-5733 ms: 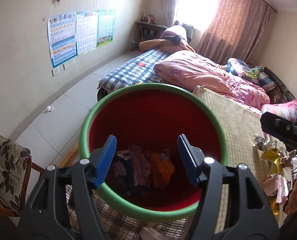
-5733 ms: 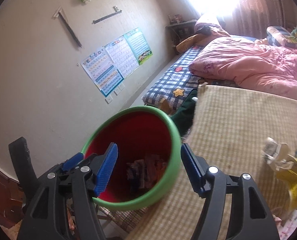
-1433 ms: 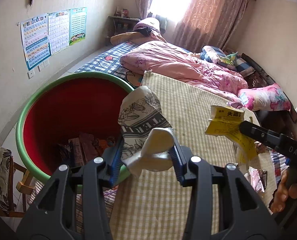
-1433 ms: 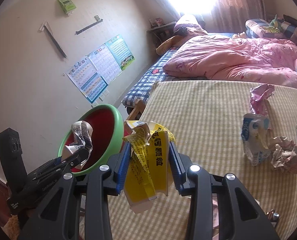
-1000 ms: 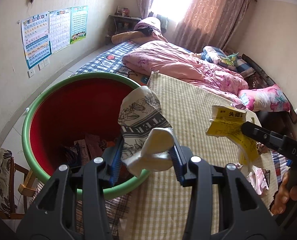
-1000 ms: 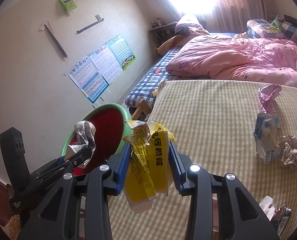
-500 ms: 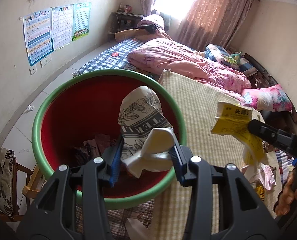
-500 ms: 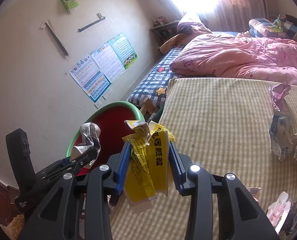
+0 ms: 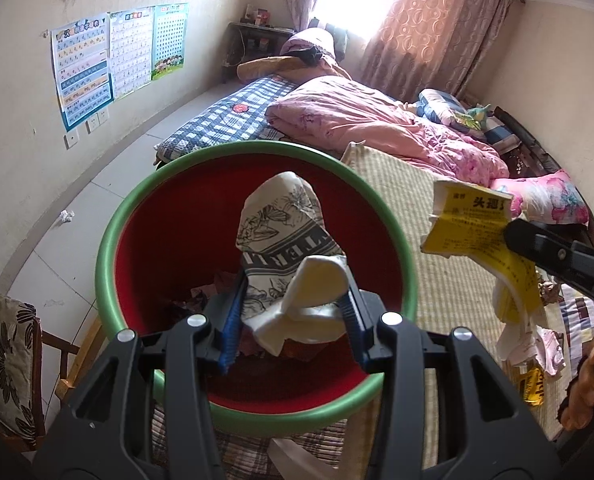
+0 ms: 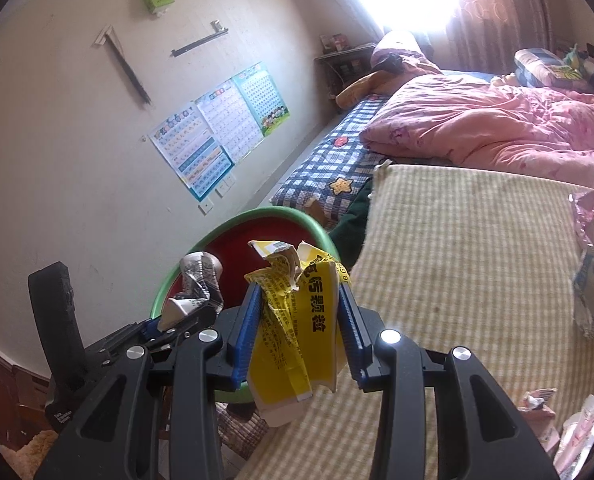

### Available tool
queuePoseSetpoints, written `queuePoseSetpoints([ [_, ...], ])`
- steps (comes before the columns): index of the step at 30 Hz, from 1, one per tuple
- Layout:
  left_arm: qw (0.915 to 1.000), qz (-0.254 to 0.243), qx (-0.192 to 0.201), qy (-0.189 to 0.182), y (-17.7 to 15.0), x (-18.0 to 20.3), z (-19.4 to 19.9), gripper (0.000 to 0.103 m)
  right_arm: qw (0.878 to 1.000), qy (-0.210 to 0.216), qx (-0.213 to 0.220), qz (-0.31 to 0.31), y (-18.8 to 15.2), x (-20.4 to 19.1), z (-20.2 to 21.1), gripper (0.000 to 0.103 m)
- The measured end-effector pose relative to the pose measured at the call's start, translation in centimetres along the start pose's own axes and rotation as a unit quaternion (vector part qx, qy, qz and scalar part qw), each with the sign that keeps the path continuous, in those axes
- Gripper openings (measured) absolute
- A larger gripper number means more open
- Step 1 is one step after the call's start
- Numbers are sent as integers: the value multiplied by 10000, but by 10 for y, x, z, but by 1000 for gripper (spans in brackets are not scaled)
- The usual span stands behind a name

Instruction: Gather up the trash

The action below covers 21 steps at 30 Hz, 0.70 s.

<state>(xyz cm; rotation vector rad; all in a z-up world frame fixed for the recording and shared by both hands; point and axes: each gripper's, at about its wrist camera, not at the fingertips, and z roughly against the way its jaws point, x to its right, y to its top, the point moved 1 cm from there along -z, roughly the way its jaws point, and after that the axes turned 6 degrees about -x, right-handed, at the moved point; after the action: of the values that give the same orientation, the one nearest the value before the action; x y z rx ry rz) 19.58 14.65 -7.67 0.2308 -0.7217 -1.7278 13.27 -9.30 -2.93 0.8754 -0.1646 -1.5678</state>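
Observation:
My left gripper (image 9: 291, 320) is shut on a crumpled black-and-white printed paper cup (image 9: 285, 232) and holds it over the red bin with the green rim (image 9: 113, 224). Several wrappers lie in the bin's bottom. My right gripper (image 10: 301, 328) is shut on a torn yellow packet (image 10: 297, 320) just right of the bin (image 10: 309, 218), above the mat's edge. The yellow packet (image 9: 469, 224) also shows at the right of the left wrist view. The cup (image 10: 199, 276) shows over the bin in the right wrist view.
A striped straw mat (image 10: 469, 240) covers the bed, with more crumpled wrappers (image 10: 591, 292) at its right side. A pink quilt (image 9: 381, 124) lies behind it. A patterned chair (image 9: 5, 356) stands at the lower left. A paper scrap (image 9: 65, 216) lies on the floor.
Both grippers have moved left toward the bin. The cup has gone from beside the bin's rim to over its middle. The yellow packet has come closer to the bin.

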Motion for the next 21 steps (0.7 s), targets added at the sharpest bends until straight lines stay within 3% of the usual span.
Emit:
queuePoseSetpoints([
  [21,9998,111,-138,90,5,-33,-13,42,9994,94,-234,252,19,-36,-47,38],
])
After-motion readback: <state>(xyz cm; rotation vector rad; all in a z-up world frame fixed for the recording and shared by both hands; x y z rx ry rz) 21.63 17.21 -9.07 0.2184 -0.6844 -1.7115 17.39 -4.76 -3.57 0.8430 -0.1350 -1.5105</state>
